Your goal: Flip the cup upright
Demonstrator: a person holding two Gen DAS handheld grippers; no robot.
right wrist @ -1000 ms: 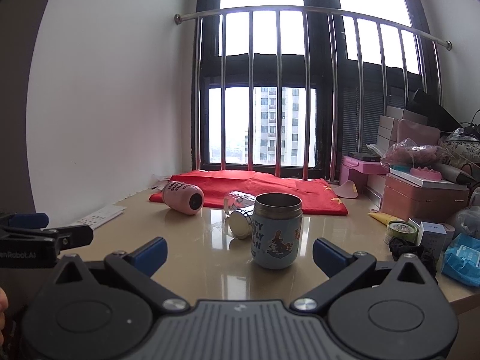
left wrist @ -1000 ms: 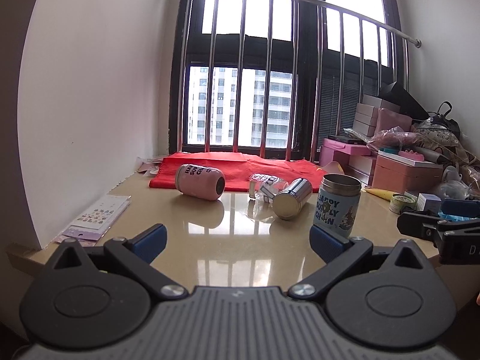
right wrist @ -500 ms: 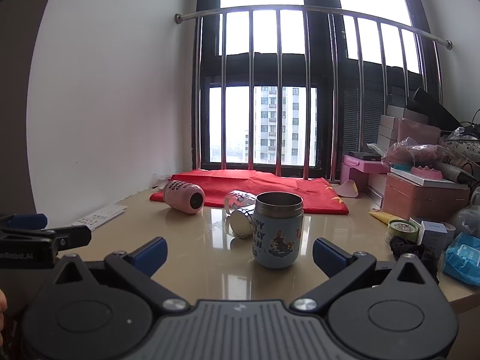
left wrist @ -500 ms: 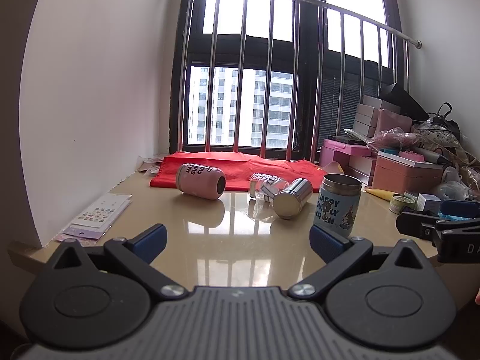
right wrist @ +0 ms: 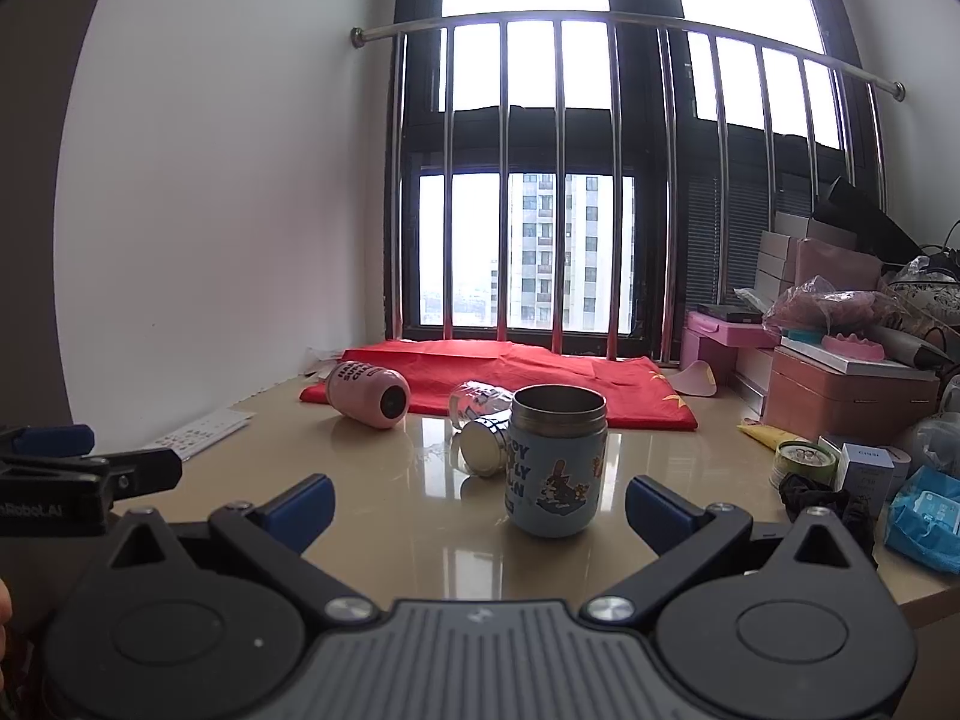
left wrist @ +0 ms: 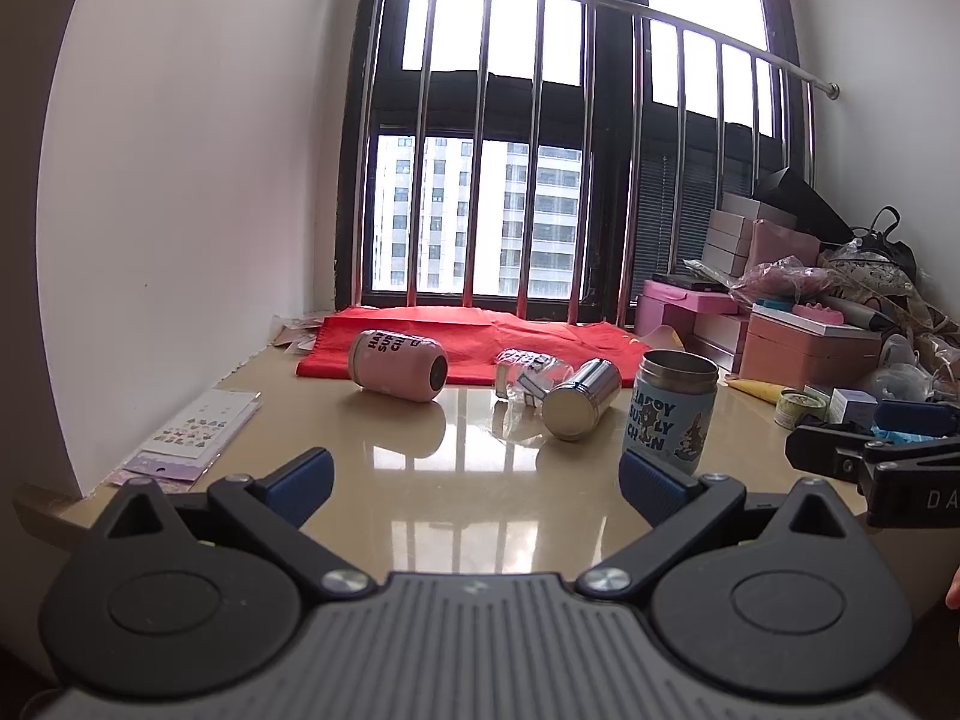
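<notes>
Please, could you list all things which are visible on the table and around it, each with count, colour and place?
blue cup: 1, light blue, upright, table front-centre
pink cup: 1, pink, lying, left by cloth
steel cup: 1, silver, lying, centre
clear cup: 1, transparent, lying behind the steel cup
red cloth: 1, red, under window
sticker sheets: few, white-purple, left edge
boxes: several, pink, right
left gripper: jaws open
right gripper: jaws open

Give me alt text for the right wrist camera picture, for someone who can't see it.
Open right tongs hover before an upright light-blue cartoon-print metal cup on a glossy beige table. Behind it lie a tipped steel cup and a tipped pink cup, beside a red cloth.
</notes>
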